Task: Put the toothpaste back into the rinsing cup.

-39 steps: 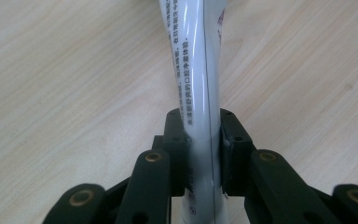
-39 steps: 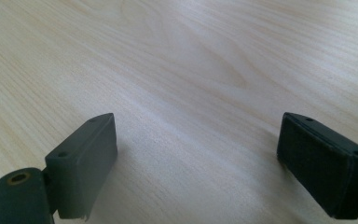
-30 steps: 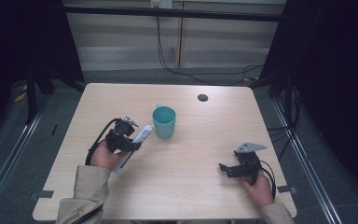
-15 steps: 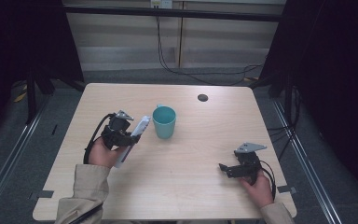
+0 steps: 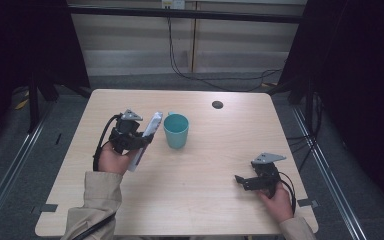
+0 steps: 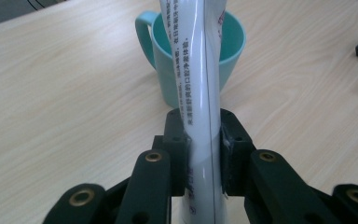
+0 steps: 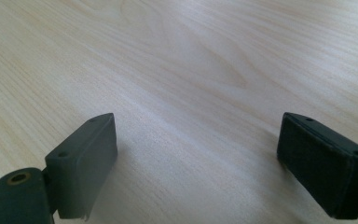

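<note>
Left of the teal mug (image 5: 176, 130), the left gripper (image 5: 139, 138) clamps a white tube (image 5: 146, 138); tipping it upright over the rim should help. The right gripper (image 5: 240, 180) rests open.

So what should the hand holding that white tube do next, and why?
Probably carry it a little farther over the cup and lower it in. The left gripper is clamped on the tube, whose far end sits just beside the cup's rim. The right gripper rests open, far off.
</note>
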`<state>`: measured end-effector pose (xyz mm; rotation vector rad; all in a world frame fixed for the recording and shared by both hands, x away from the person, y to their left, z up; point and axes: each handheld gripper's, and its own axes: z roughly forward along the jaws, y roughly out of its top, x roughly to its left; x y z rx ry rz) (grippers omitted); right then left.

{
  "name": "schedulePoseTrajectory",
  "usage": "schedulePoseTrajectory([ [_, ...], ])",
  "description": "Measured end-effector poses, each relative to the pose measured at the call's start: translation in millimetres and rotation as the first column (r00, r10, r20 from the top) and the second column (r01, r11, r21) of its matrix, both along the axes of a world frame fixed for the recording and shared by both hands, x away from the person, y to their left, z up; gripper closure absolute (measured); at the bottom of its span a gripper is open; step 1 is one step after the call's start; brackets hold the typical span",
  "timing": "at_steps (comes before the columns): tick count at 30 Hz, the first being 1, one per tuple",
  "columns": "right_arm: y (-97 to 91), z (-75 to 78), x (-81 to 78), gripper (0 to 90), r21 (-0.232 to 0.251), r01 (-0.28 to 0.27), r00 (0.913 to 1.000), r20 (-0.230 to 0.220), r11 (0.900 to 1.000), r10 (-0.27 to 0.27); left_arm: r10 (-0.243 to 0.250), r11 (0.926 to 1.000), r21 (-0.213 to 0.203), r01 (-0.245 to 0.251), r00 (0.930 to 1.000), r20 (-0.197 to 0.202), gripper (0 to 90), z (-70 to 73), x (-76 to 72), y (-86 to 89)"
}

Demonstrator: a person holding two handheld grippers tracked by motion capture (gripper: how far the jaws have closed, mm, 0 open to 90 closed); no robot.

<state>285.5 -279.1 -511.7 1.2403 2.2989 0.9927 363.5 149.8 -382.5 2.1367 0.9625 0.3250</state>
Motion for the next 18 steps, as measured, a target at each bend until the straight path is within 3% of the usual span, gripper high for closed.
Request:
schedulePoseTrajectory([
  [7,0.0,0.0,0.0,11.3,0.000,0.000,1.0000,0.000,1.0000,0.000,0.014,0.9986,-0.051,-0.012,0.9992,0.038,76.6,8.2,2.2,-2.6],
  [12,0.0,0.0,0.0,11.3,0.000,0.000,1.0000,0.000,1.0000,0.000,0.023,0.9955,-0.093,-0.019,0.9988,0.043,76.6,12.8,6.5,-4.0],
  [18,0.0,0.0,0.0,11.3,0.000,0.000,1.0000,0.000,1.0000,0.000,0.031,0.9937,-0.109,-0.025,0.9978,0.058,76.6,16.6,10.1,-8.7],
])
